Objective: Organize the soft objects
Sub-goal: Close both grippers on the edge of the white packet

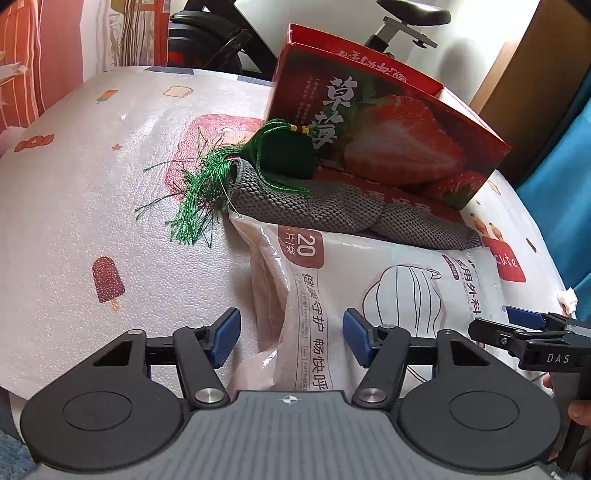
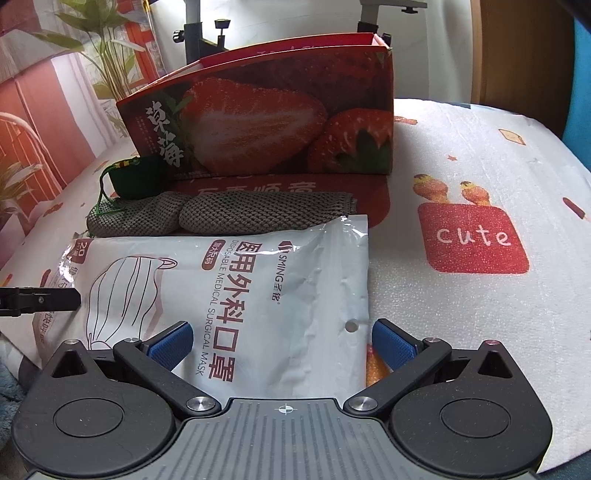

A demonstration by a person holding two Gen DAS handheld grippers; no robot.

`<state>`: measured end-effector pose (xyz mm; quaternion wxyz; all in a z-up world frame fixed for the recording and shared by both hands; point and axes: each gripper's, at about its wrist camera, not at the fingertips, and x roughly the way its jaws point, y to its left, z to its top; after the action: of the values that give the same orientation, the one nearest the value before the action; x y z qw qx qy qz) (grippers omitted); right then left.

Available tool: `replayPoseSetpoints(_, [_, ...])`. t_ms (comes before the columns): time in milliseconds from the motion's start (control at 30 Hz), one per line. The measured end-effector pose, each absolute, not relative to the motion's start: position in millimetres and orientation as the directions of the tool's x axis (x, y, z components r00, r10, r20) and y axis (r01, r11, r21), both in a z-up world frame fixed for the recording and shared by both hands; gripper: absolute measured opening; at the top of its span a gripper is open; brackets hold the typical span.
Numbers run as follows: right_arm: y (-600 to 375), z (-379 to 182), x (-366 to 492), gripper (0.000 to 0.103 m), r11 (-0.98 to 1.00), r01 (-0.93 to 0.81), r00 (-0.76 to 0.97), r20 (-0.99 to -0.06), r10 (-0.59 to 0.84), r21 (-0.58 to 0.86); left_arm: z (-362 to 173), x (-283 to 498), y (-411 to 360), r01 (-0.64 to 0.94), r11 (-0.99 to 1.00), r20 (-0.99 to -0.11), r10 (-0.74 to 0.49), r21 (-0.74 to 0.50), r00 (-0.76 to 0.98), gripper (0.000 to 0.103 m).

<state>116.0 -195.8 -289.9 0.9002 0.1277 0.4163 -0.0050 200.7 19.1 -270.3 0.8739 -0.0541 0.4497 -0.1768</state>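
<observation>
A white pack of surgical masks (image 1: 373, 295) (image 2: 236, 291) lies flat on the table near me. Behind it lies a grey knitted cloth (image 1: 332, 210) (image 2: 229, 216). A dark green pouch (image 1: 282, 153) (image 2: 142, 179) with a green tassel (image 1: 195, 195) rests on the cloth's left end. A red strawberry box (image 1: 388, 125) (image 2: 266, 114), open at the top, stands behind them. My left gripper (image 1: 291, 339) is open, its fingers astride the pack's left end. My right gripper (image 2: 282, 345) is open over the pack's near right corner and also shows in the left wrist view (image 1: 524, 321).
The table carries a white printed foam cover (image 1: 92, 184) (image 2: 480, 314) with ice-lolly and "cute" motifs. An exercise bike (image 1: 402, 26) stands behind the box. A wooden panel (image 1: 535, 92) and blue cloth lie to the right. A fluffy blue mat (image 2: 7, 387) shows at the lower left.
</observation>
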Motion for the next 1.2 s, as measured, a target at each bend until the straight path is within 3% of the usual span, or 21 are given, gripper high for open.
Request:
replayPoseSetpoints(367, [-194.8, -290.6, 107.1, 0.102, 0.965, 0.081, 0.65, -0.747, 0.14, 0.251, -279.6, 197.2, 23.8, 0.253, 0.921, -0.758, -0.388, -0.296, 0.525, 0.058])
replayPoseSetpoints(567, [-193.6, -288.7, 106.6, 0.088, 0.962, 0.068, 0.664, -0.731, 0.155, 0.266, -280.3, 196.5, 23.8, 0.26, 0.92, -0.753, -0.389, -0.293, 0.53, 0.058])
replayPoseSetpoints(767, [-195.2, -287.1, 105.5, 0.054, 0.951, 0.039, 0.678, -0.708, 0.199, 0.305, -280.6, 194.7, 20.7, 0.276, 0.916, -0.751, -0.397, -0.291, 0.528, 0.058])
replayPoseSetpoints(900, [-196.8, -285.9, 104.5, 0.041, 0.951, 0.049, 0.688, -0.7, 0.188, 0.304, -280.9, 194.4, 19.6, 0.279, 0.917, -0.751, -0.396, -0.287, 0.528, 0.058])
replayPoseSetpoints(1200, [-214.8, -290.1, 110.6, 0.034, 0.919, 0.07, 0.668, -0.702, 0.247, 0.389, -281.9, 196.0, 21.7, 0.281, 0.912, -0.752, -0.406, -0.298, 0.519, 0.058])
